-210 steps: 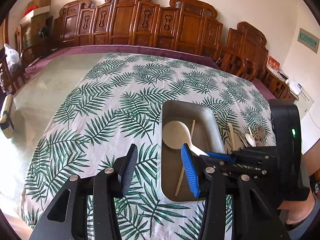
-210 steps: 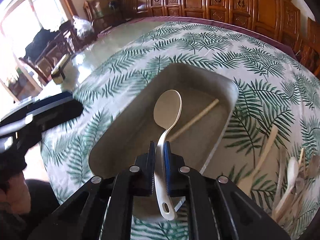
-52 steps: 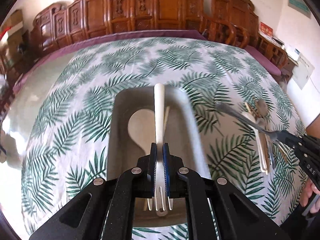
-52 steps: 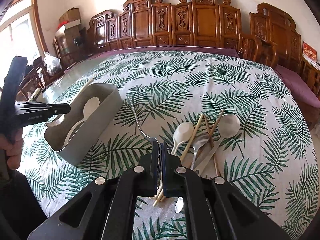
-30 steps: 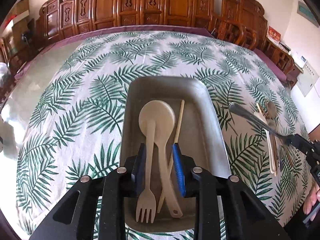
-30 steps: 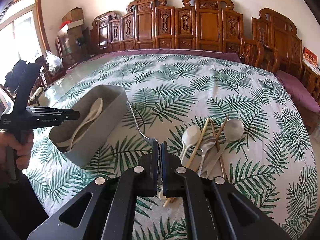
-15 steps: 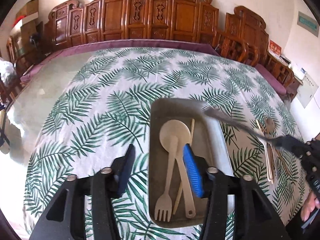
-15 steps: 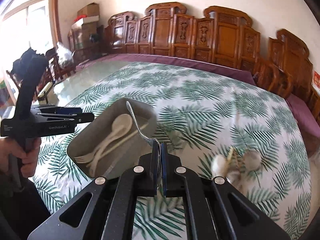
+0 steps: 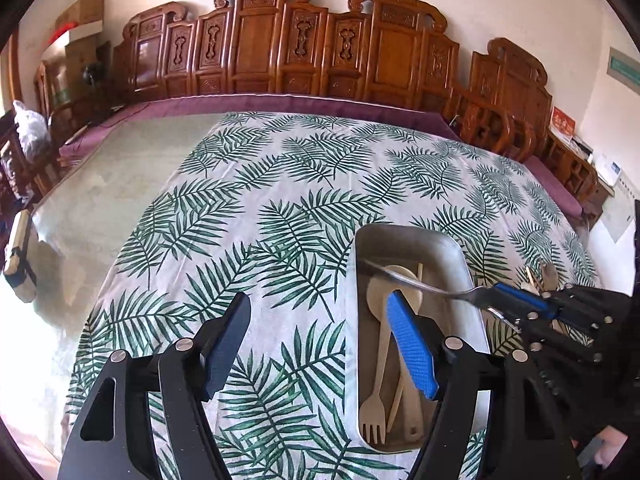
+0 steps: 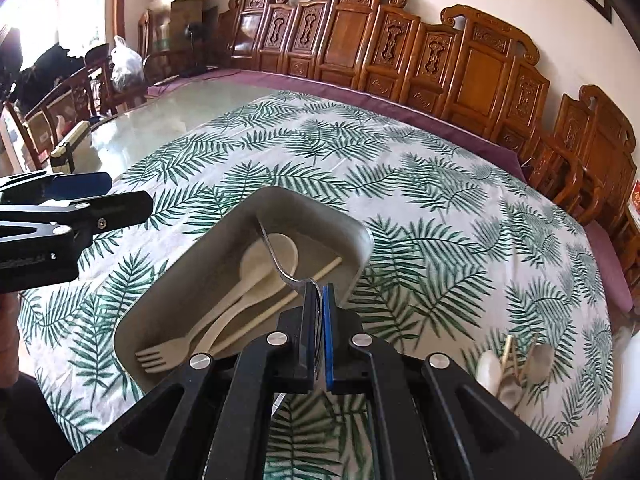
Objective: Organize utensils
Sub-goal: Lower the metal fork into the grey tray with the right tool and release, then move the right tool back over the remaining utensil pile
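A grey tray [image 9: 472, 280] [image 10: 352, 236] on the leaf-print cloth holds a cream spoon [image 10: 256, 268], a cream fork [image 9: 374, 404] [image 10: 168, 354] and a chopstick [image 10: 280, 300]. My right gripper [image 10: 319, 320] [image 9: 516, 300] is shut on a metal fork [image 10: 276, 256] [image 9: 424, 284], whose handle reaches over the tray's far end. My left gripper [image 9: 320, 352] is open and empty, left of and above the tray; its fingers [image 10: 104, 208] show at the left in the right wrist view.
Several loose utensils [image 10: 512, 372] lie on the cloth right of the tray. Carved wooden chairs [image 9: 280, 52] line the far side of the table. A small block [image 9: 16, 256] stands on the bare glass at the left.
My right gripper has carried the metal fork over the tray and lower into it. My left gripper has drawn back to the left, open, having left the cream fork in the tray.
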Tool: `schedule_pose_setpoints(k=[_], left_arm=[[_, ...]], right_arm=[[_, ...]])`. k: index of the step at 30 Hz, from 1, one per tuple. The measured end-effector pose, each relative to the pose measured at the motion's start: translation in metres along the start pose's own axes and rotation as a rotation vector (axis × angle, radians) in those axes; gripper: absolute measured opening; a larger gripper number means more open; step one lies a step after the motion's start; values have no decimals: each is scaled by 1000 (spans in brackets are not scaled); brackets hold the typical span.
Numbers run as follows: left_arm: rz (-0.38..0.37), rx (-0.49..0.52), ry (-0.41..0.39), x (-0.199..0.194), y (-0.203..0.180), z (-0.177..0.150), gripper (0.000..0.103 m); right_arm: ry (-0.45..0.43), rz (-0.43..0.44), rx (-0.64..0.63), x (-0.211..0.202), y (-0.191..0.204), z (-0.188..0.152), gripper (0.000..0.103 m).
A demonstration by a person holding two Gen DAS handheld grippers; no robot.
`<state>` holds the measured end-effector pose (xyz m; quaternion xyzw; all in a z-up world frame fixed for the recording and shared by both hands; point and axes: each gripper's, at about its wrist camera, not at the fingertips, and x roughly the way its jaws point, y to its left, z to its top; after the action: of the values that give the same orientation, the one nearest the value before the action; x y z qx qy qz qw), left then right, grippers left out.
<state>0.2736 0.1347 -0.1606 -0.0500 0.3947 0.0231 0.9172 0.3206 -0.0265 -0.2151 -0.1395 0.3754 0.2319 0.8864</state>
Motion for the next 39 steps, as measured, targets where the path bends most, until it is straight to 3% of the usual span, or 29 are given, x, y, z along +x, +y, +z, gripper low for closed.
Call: schedule_pose_setpoints(k=[15, 18, 23, 29, 39], left_arm=[[-2, -10, -5, -2, 4, 0, 67], [-1, -8, -3, -1, 2, 0, 68], [-2, -2, -2, -1, -2, -1, 68], [-26, 15, 1, 0, -17, -2, 69], [-96, 115, -17, -5, -78, -7, 72]], right_arm=[[37, 242, 105, -2, 14, -23, 22], [37, 299, 122, -4, 16, -27, 22], [6, 320, 140, -11, 8, -30, 22], [-54, 283, 182, -38, -30, -39, 22], [-82, 30, 213, -72, -132, -86, 22]])
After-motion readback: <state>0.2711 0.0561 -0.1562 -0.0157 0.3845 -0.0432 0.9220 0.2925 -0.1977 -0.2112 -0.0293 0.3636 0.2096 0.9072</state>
